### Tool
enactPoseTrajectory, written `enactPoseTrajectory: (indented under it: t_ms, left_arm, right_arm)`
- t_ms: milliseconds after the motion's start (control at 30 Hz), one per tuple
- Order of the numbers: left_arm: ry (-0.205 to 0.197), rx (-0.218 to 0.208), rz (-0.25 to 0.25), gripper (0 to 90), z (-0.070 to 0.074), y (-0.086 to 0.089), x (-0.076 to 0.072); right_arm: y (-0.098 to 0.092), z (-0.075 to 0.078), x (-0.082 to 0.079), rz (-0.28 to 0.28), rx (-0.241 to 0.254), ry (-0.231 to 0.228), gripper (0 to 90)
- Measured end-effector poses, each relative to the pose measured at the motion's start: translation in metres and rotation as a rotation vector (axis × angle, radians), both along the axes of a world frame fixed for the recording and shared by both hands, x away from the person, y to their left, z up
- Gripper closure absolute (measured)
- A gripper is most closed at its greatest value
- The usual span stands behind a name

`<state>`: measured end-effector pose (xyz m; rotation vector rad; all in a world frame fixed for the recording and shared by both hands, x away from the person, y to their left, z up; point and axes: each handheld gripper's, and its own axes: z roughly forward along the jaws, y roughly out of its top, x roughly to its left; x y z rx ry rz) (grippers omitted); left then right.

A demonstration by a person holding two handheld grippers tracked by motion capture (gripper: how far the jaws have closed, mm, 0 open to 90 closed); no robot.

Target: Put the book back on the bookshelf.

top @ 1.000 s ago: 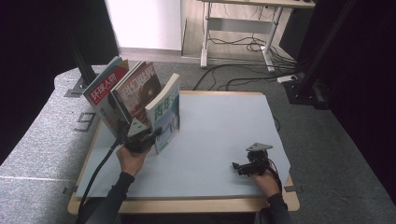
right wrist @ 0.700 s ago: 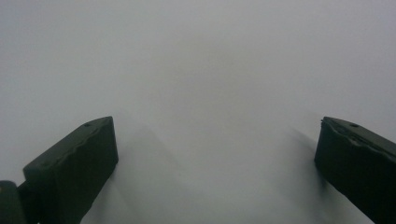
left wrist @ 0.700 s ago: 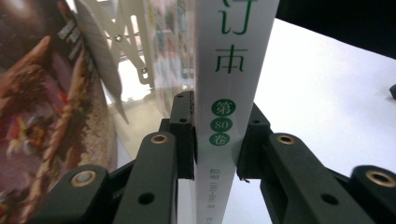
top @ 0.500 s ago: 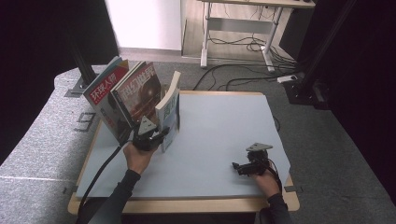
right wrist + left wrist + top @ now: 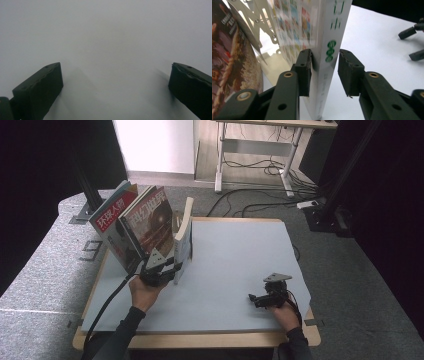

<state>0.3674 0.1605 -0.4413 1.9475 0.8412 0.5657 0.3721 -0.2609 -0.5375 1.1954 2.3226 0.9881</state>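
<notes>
Left tongs [image 5: 324, 72] straddle the near edge of the white book [image 5: 329, 37], which stands upright on the surface, long axis vertical, pages running away from the tongs. Jaws have just been opening: the left pad looks to be still touching the cover, the right pad stands off with a visible gap, so no pinch now. In the high view the left tongs [image 5: 161, 272] sit at the book's [image 5: 184, 237] near bottom corner, straight in front of it. Left hand is the near one by far.

Right tongs [image 5: 260, 298] rest well apart at the near right of the surface [image 5: 240, 255], spread wide with nothing between them [image 5: 115, 80].

Just beyond and left of the book: a metal rack [image 5: 259, 20] holding two magazines, a dark-covered one [image 5: 150, 222] and a red-covered one [image 5: 114, 217], both leaning left.

Surface is a pale sheet on a wood-edged table. Beyond it: grey carpet, cables, a desk frame [image 5: 255, 150], dark curtains on both sides.
</notes>
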Motion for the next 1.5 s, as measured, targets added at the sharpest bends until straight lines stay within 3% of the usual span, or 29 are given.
enactPoseTrajectory:
  t_ms: [133, 400, 600, 1500]
  left_arm:
    - [0.009, 0.005, 0.000, 67.8, -0.006, 0.000, 0.000]
    - [0.007, -0.037, -0.013, 69.2, -0.007, -0.011, 0.005]
    - [-0.006, -0.002, -0.015, 69.1, -0.005, -0.017, 0.010]
    - [0.007, 0.009, 0.051, 69.1, -0.001, -0.027, 0.046]
  right_arm:
    - [0.000, 0.000, 0.000, 0.000, 0.000, 0.000, 0.0]
    - [0.000, 0.000, 0.000, 0.000, 0.000, 0.000, 0.0]
    - [0.000, 0.000, 0.000, 0.000, 0.000, 0.000, 0.0]
    - [0.000, 0.000, 0.000, -0.002, 0.001, 0.001, 0.0]
